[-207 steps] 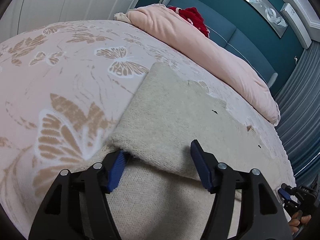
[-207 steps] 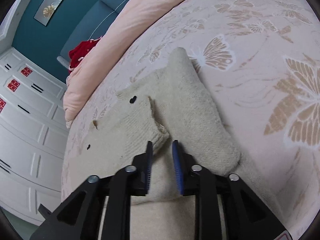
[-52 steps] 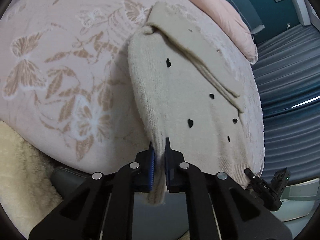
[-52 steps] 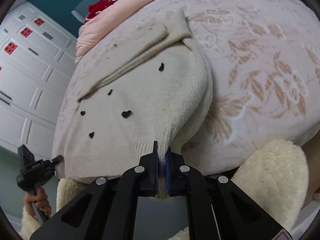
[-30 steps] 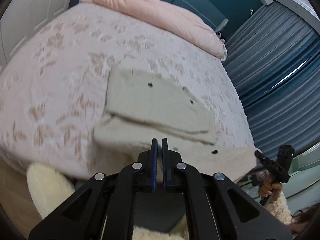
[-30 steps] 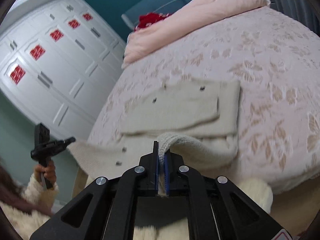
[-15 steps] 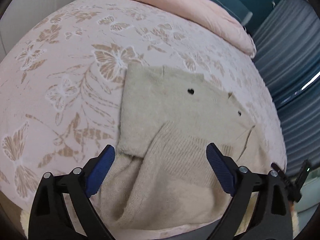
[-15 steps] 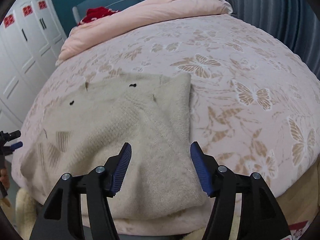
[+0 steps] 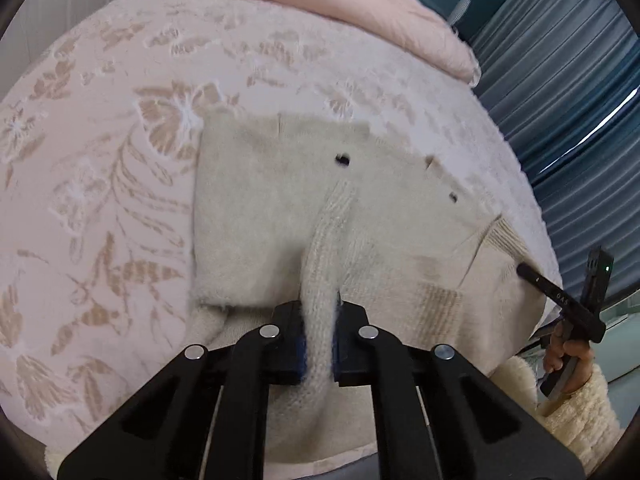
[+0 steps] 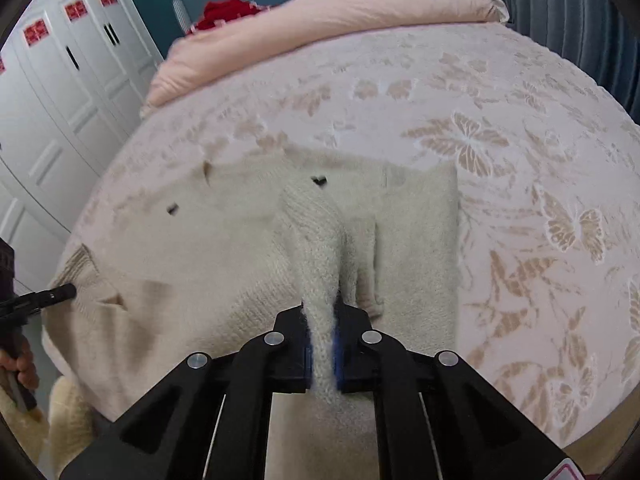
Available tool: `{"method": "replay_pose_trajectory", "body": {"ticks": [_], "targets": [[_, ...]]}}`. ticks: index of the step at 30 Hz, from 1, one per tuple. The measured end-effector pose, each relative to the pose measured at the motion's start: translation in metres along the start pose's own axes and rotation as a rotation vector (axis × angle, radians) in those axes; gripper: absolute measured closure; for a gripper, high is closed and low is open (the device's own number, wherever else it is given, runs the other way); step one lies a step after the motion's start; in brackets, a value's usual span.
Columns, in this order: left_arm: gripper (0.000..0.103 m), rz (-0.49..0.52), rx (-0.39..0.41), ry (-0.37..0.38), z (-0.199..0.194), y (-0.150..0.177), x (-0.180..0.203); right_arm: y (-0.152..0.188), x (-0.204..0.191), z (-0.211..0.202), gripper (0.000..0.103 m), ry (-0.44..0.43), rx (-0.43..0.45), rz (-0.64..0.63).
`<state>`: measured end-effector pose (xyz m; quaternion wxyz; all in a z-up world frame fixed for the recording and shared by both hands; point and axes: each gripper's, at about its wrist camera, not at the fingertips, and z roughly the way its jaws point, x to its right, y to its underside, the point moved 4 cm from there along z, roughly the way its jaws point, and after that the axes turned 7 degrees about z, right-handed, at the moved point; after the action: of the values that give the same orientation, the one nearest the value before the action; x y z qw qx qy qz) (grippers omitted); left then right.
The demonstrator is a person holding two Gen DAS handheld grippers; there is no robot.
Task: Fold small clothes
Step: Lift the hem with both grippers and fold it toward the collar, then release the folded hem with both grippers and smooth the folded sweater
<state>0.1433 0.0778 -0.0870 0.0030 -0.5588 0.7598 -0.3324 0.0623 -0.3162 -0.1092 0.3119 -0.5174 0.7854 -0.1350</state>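
A cream knit sweater (image 9: 256, 208) with small black hearts lies partly folded on the pink butterfly bedspread (image 9: 100, 160). It also shows in the right wrist view (image 10: 224, 248). My left gripper (image 9: 319, 350) is shut on a pinched ridge of the sweater's near edge. My right gripper (image 10: 321, 350) is shut on another pinched ridge of the sweater. The right gripper also shows at the sweater's far corner in the left wrist view (image 9: 524, 270). The left gripper shows at the opposite corner in the right wrist view (image 10: 66, 292).
A pink duvet (image 10: 320, 24) lies rolled at the head of the bed, with a red item (image 10: 228, 10) behind it. White wardrobe doors (image 10: 52, 92) stand on one side and blue curtains (image 9: 560, 92) on the other. A fluffy cream rug (image 10: 64, 412) lies below the bed edge.
Half a second ago both grippers were open above the sweater. Now both are shut on pinched ridges of its near edge.
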Motion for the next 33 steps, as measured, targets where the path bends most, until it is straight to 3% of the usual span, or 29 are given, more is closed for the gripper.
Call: {"method": "replay_pose_trajectory", "body": {"ticks": [3,5,7,10,12,13,15,16,18,21,23,26,27,29,33], "targets": [[0.096,-0.023,0.111,0.0,-0.039,-0.036,0.0,-0.032,-0.001,-0.047,0.097,-0.032,0.128,0.013],[0.096,-0.046,0.157,-0.004,-0.044,-0.069,-0.003,-0.062,0.008,-0.058,0.097,-0.062,0.177,0.069],[0.095,-0.06,0.166,-0.046,-0.028,-0.098,-0.008,-0.085,0.025,-0.042,0.097,-0.032,0.184,0.125],[0.09,-0.098,0.073,-0.096,0.032,-0.117,-0.026,-0.091,0.057,0.028,0.093,0.058,0.072,0.203],[0.09,-0.12,-0.022,-0.185,0.077,-0.107,-0.038,-0.075,0.077,0.074,0.093,0.122,-0.059,0.257],[0.09,-0.11,-0.064,-0.242,0.092,-0.099,-0.042,-0.069,0.081,0.082,0.092,0.167,-0.084,0.268],[0.091,-0.09,-0.071,-0.31,0.094,-0.084,-0.043,-0.061,0.078,0.064,0.087,0.142,-0.005,0.296],[0.09,-0.087,-0.045,-0.299,0.087,-0.078,-0.041,-0.058,0.072,0.049,0.085,0.13,0.043,0.292],[0.084,-0.065,0.0,-0.278,0.065,-0.066,-0.03,-0.047,0.055,0.027,0.085,0.104,0.06,0.249],[0.068,-0.033,0.071,-0.214,0.036,-0.043,0.002,-0.013,0.013,0.011,0.085,0.022,0.023,0.157],[0.049,-0.019,0.08,-0.173,0.032,-0.023,0.023,0.018,-0.016,0.02,0.085,-0.038,-0.045,0.104],[0.048,-0.004,-0.012,-0.193,0.064,0.008,0.034,0.062,-0.032,0.066,0.087,0.027,-0.18,0.036],[0.049,-0.017,-0.056,-0.216,0.077,0.017,0.03,0.069,-0.029,0.076,0.09,0.057,-0.185,0.044],[0.052,-0.064,-0.071,-0.23,0.084,0.027,0.018,0.061,-0.037,0.065,0.09,0.08,-0.164,0.052],[0.052,-0.121,-0.03,-0.249,0.067,0.028,0.002,0.047,-0.065,0.033,0.09,0.008,-0.095,-0.025]]}}
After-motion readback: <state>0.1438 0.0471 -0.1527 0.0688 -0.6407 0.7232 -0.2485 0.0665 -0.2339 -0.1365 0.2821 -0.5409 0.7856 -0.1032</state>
